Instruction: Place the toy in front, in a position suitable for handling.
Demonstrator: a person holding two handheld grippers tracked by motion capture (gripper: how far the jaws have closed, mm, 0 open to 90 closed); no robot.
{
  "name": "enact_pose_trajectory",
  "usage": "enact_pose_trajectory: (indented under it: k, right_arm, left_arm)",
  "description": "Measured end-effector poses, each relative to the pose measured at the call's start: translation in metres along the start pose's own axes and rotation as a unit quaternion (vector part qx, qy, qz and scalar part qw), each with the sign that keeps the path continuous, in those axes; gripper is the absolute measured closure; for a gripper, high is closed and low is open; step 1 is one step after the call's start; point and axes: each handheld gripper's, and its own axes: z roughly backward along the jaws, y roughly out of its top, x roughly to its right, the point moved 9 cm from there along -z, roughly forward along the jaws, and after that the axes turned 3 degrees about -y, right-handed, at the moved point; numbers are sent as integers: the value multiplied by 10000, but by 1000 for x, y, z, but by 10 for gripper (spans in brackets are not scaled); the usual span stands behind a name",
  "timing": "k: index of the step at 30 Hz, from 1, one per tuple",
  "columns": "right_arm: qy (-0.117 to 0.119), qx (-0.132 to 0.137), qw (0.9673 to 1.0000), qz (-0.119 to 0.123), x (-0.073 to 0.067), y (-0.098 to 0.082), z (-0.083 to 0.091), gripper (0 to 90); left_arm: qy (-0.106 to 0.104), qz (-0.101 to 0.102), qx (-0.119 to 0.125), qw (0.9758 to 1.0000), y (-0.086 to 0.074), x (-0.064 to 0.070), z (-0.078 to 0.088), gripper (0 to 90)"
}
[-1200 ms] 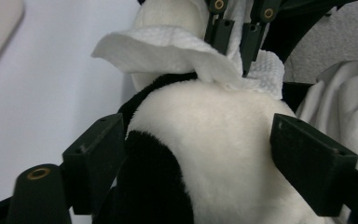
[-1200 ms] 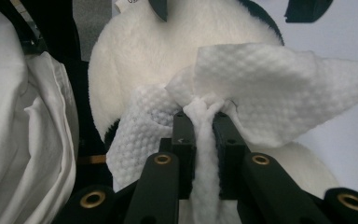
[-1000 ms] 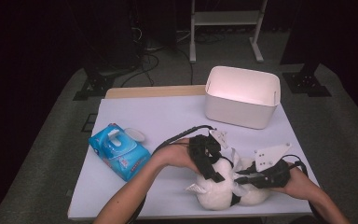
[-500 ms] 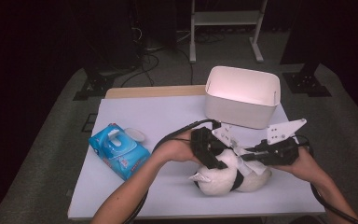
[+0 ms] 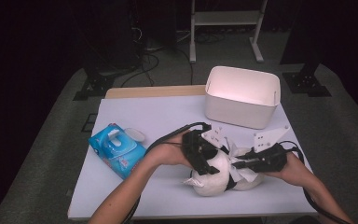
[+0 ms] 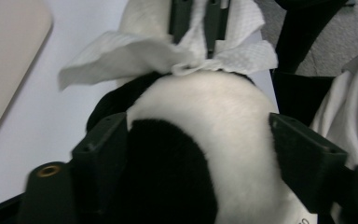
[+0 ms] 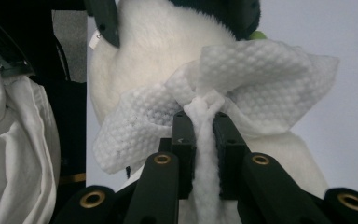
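Here on the near right part of the white tabletop (image 5: 140,116) lies the soft toy (image 5: 212,179) — plush, rounded, white fur with black patches, and a small white label poking out at its edge in the left gripper view. The left gripper (image 5: 204,156) straddles the toy's body; seen from its own camera the two black jaws stand wide on either side of the fur, and they have just been opening, with the toy between them — the pads look to be at the fur rather than squeezing it. Over to the right gripper (image 7: 203,140): its jaws are pinched tight on a twisted strand of a white wipe (image 7: 242,84), a dimpled, embossed sheet that fans out above the jaws and lies crumpled against the toy's white fur. From the high view the wipe (image 5: 240,170) sits between the two grippers, on the toy's right side, with the right gripper (image 5: 242,163) coming in level from that side. Well to the left on the tabletop lies a blue pack of wipes (image 5: 116,149) with its lid flipped open, and a white bin (image 5: 242,95) stands at the far right.
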Motion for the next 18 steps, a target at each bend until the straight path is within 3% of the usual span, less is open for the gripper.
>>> enact_pose_trajectory:
  k: [3,6,10,14,18]
  right_arm:
    - [22,-12,10000,78,-7,0,0,805]
    - [16,-100,9996,282,-12,2,1,806]
    - [57,0,9996,274,-7,10,5,806]
    - [41,21,9998,208,2,14,6,805]
    - [73,-169,9997,136,0,6,3,805]
  left_arm:
    - [-140,123,51,9998,-8,4,-2,185]
    - [-231,-34,112,9997,-11,11,-5,290]
    - [-234,-278,140,9992,-11,18,-6,371]
    - [-152,-500,79,9986,-8,19,-4,401]
    - [-92,-507,79,9986,-5,13,-1,405]
